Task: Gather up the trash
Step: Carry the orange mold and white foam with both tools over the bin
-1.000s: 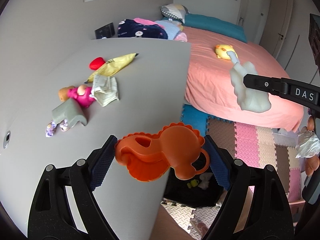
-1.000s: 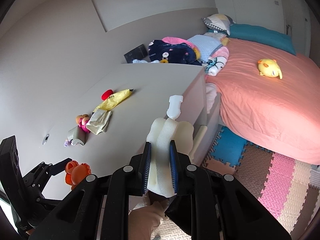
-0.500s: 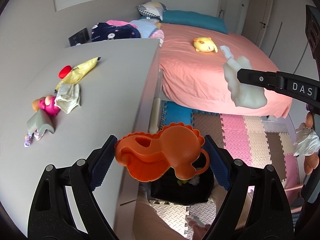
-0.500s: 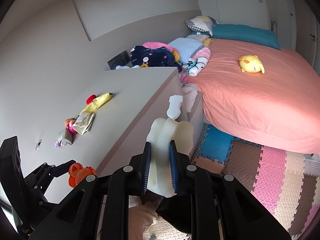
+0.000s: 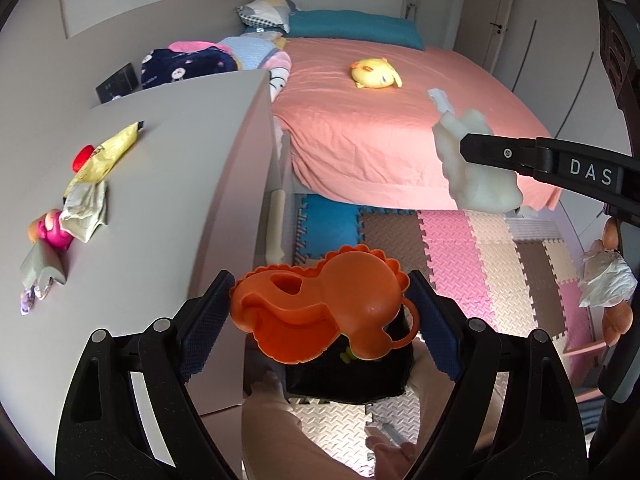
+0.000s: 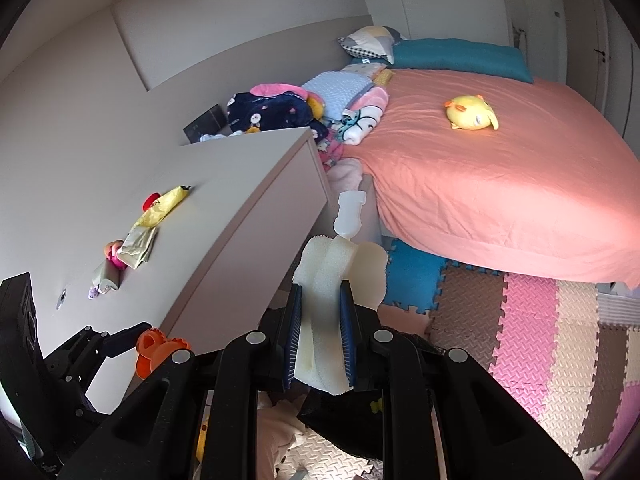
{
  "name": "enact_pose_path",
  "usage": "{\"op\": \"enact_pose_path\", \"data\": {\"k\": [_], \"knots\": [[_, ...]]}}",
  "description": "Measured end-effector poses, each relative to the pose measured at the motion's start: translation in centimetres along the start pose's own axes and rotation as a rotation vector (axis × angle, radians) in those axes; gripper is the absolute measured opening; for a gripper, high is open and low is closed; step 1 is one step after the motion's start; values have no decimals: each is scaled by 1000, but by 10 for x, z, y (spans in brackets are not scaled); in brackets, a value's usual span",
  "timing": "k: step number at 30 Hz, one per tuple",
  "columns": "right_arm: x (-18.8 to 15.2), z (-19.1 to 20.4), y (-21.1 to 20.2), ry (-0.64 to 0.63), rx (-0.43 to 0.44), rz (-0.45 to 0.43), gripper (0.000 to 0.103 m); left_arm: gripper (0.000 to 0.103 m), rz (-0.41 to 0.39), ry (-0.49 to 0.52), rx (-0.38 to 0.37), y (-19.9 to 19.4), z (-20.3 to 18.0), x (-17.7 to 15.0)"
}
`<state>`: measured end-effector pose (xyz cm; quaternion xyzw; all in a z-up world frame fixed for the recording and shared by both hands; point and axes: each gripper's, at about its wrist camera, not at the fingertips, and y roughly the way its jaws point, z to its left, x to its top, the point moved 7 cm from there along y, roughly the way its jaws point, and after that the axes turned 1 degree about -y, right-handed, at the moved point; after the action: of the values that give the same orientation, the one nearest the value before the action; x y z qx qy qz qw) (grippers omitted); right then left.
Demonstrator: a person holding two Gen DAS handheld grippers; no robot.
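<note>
My left gripper [image 5: 320,312] is shut on an orange plastic toy [image 5: 320,312] and holds it in the air past the grey dresser's [image 5: 160,200] front edge, above a black bin [image 5: 352,376] on the floor. My right gripper [image 6: 320,340] is shut on a piece of white foam [image 6: 324,320]; it also shows in the left wrist view [image 5: 472,172]. On the dresser top lie a yellow wrapper [image 5: 108,152], a crumpled paper [image 5: 86,210], a pink toy [image 5: 52,232] and a grey piece [image 5: 40,268].
A bed with a salmon cover [image 5: 380,136] and a yellow plush [image 5: 374,74] stands to the right of the dresser. Coloured foam mats [image 5: 460,248] cover the floor. Folded clothes [image 6: 272,110] are piled behind the dresser. A crumpled white bag [image 5: 608,284] hangs at the right edge.
Both grippers have swung right, off the dresser top and out over the floor beside the bed. The orange toy and the foam stay held.
</note>
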<state>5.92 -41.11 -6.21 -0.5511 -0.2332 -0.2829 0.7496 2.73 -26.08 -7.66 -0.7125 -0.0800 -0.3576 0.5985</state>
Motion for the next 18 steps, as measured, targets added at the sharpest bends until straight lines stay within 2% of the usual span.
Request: {"op": "enact_pose_path", "data": {"k": [18], "knots": [[-17, -48, 3, 67, -78, 32, 20, 83, 76, 84, -63, 34, -39, -6]]}}
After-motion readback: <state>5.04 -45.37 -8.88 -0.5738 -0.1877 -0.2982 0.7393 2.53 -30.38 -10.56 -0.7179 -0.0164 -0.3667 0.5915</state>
